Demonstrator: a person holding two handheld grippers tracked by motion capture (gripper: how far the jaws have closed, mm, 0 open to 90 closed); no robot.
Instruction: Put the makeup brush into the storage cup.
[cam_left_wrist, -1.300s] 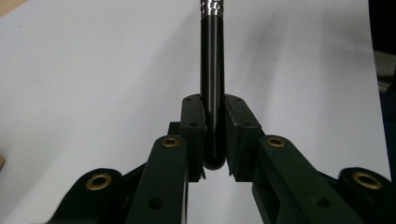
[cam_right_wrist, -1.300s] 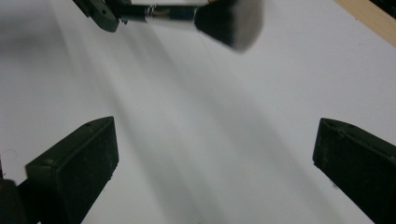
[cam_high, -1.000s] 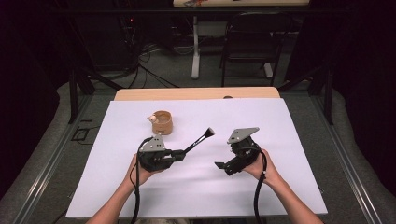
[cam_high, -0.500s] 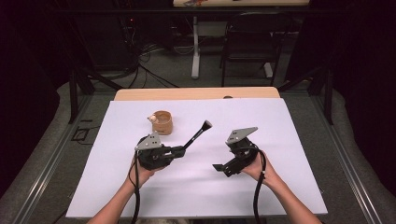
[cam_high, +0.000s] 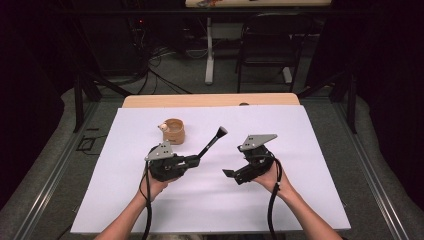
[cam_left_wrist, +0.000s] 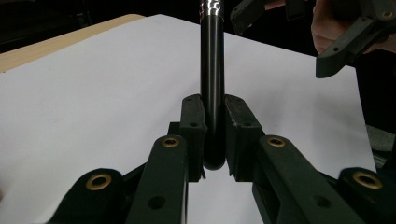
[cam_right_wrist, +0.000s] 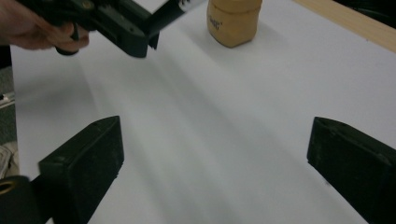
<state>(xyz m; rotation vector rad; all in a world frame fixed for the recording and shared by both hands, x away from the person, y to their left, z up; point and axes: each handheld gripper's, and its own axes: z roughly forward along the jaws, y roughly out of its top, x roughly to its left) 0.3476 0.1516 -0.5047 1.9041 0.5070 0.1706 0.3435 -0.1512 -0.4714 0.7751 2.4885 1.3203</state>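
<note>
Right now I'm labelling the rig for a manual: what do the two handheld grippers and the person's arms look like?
Both grippers are black, blocky bodies. The left gripper and right gripper each carry a grey three-cornered plate on top and trail a black cable back along the forearm. In the left gripper view the linkage arms show brass-coloured pivot bushings; the right gripper's jaws end in thick black rectangular pads. The forearms are bare, no sleeves in view.

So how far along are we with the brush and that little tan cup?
Done: the left claw is shut on the brush, gripping the handle end, with the brush lifted off the white sheet. In hand: it points up and away, beside the cup, not in it. Left: probably getting it to the cup. The right claw is open and empty.
</note>
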